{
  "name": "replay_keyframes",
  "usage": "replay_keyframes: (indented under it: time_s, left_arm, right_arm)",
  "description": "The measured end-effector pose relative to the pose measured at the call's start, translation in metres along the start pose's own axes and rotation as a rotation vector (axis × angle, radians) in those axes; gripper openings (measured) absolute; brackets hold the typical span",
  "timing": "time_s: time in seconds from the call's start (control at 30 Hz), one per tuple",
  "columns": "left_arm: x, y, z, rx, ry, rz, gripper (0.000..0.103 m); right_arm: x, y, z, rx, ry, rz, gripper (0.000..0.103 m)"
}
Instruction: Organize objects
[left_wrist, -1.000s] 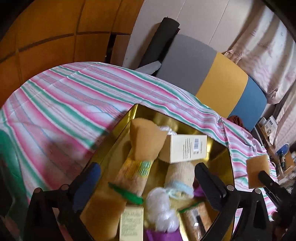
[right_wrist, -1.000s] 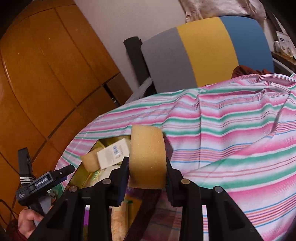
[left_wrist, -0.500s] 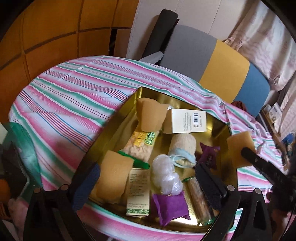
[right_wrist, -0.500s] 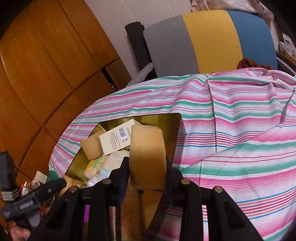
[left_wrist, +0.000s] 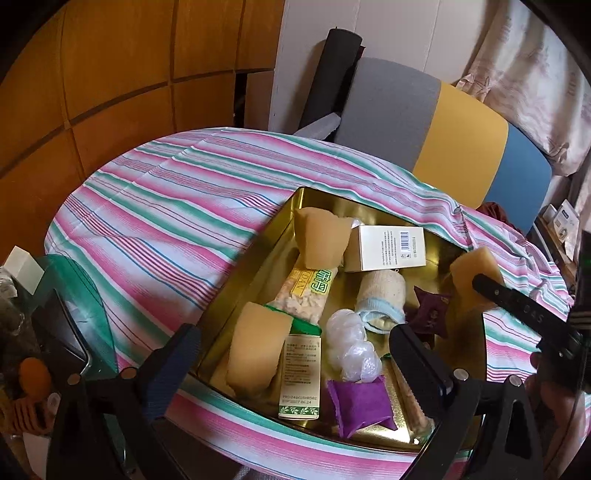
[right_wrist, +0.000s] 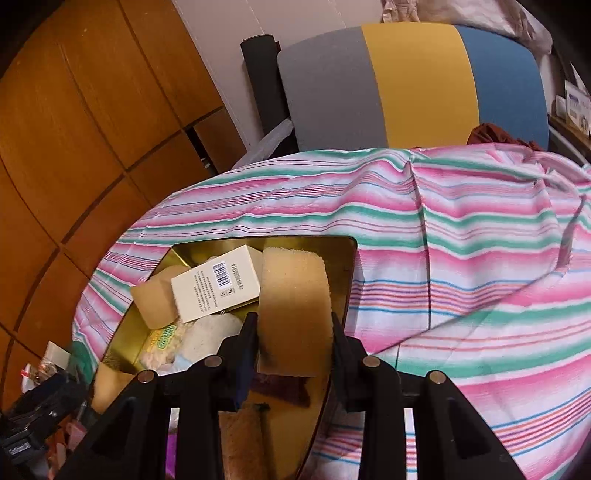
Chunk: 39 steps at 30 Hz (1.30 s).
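In the left wrist view, the left gripper (left_wrist: 291, 362) hung above the near edge of the gold tin tray (left_wrist: 236, 295), its two fingers spread wide with nothing between them. The tray sat on the striped tablecloth (left_wrist: 166, 206) and held a white carton (left_wrist: 388, 248) with a barcode, a snack packet (left_wrist: 308, 291) with green characters I could not make out, a narrow box (left_wrist: 300, 374) with a printed date reading roughly "2027.06.24", two tan sponges, a purple pouch (left_wrist: 360, 404) and a rolled sock (left_wrist: 380, 299). At the tray's right rim the right gripper's dark finger, marked "045", crossed a tan sponge (left_wrist: 474, 275).

In the right wrist view, the right gripper (right_wrist: 293, 334) pinched that sponge (right_wrist: 293, 310) upright between both fingers, over the tray's right side. The carton (right_wrist: 216, 282) lay just beside it, barcode up, its small print unreadable. A grey, yellow and blue chair back (right_wrist: 406, 85) stood behind the table.
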<state>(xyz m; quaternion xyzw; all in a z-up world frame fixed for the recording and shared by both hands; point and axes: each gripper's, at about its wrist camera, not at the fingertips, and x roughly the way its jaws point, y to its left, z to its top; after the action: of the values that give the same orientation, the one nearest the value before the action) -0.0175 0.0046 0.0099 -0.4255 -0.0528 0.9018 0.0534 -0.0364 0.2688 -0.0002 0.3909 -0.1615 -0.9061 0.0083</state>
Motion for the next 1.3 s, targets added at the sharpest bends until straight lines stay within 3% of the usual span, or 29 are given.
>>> replay_keyframes:
  time_s: [0.23,0.4,0.5,0.6,0.83,1.1,1.3]
  left_arm:
    - [0.003,-0.001,-0.004,0.004,0.048,0.026,0.103]
    - [-0.001,-0.003,-0.008,0.012,0.023,0.034,0.103]
    - [-0.002,-0.006,-0.007,0.029,0.011,0.064,0.103]
    - [-0.005,-0.01,-0.007,0.057,-0.01,0.078,0.103]
    - [-0.017,-0.021,-0.009,0.086,-0.087,0.134,0.103]
    - [-0.017,-0.024,-0.011,0.11,-0.06,0.192,0.103]
    - [-0.016,-0.016,-0.01,0.105,-0.017,0.23,0.103]
  right_arm:
    - [0.017,0.001,0.015,-0.031,0.003,-0.057,0.035]
    - [0.025,0.0,0.02,-0.02,0.009,-0.053,0.036]
    - [0.024,0.004,0.022,-0.043,0.005,-0.037,0.047]
    - [0.016,0.013,0.022,-0.092,-0.013,-0.07,0.053]
    - [-0.013,0.019,0.002,-0.059,-0.026,-0.026,0.059]
    - [-0.037,0.038,-0.018,-0.087,-0.011,-0.133,0.073]
    - [-0.054,0.058,-0.03,-0.121,-0.014,-0.173,0.074]
